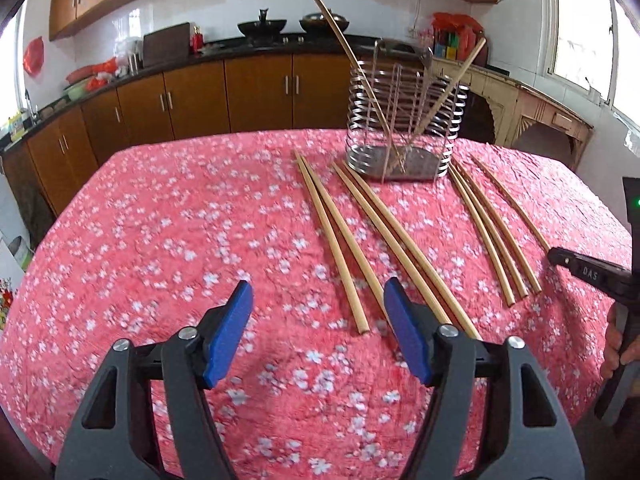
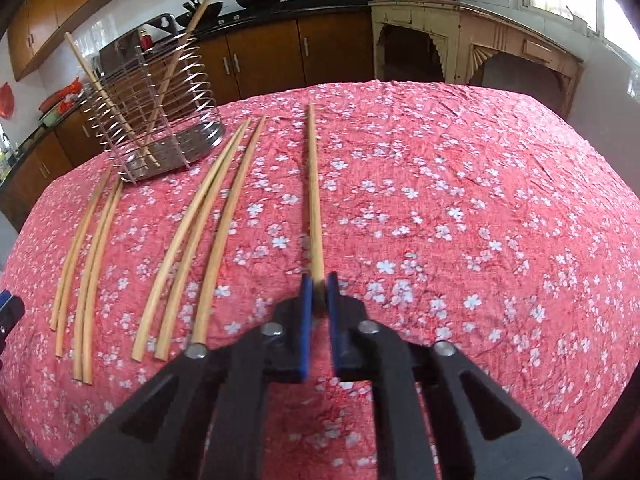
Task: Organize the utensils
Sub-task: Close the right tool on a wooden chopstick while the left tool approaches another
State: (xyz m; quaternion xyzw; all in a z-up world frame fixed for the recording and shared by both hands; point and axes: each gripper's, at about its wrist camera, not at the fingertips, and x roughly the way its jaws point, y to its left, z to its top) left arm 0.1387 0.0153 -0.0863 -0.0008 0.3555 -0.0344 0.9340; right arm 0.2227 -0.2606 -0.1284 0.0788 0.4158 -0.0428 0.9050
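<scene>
Right gripper (image 2: 319,280) clamped on near end of lone pale bamboo chopstick (image 2: 313,184); stick end hidden between blue pads. Left gripper (image 1: 318,300) jaws apart, nothing between, hovering over pink floral tablecloth (image 1: 160,240). Loose bamboo chopsticks (image 1: 340,240) ahead of it, one end hidden behind right pad. Wire spiral utensil holder (image 1: 404,120) beyond, two sticks inside. Hand (image 1: 618,352) cut off at frame edge.
</scene>
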